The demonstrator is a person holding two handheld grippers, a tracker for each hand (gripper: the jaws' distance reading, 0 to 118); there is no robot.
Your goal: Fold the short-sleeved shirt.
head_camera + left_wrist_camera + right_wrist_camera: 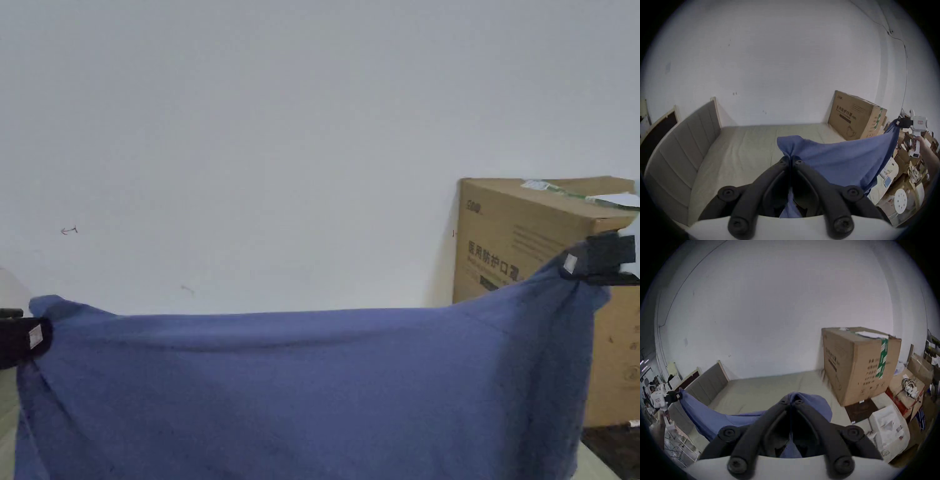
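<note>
Blue woven cloth — the short-sleeved shirt (300,387) — hangs in the air between two grippers, its top edge sagging slightly at the middle. Head view: the left gripper (39,336) pinches one upper corner at the picture's left edge; the right gripper (574,264) pinches the other, higher, in front of a cardboard box (531,237). The fabric looks plain, matte and creased toward each grip.

Left gripper view: both jaws are closed together on a bunched corner, with cloth trailing down between them; the shirt spans to the far gripper above a beige mattress (743,146), clear of its surface.

Right gripper view: the jaws likewise meet on gathered fabric, near the mattress's box-side end, beside the padded headboard (708,382).

Handling, as judged: light, soft and limp — it drapes wherever unsupported, so corners or shoulder seams are the sound holds.
</note>
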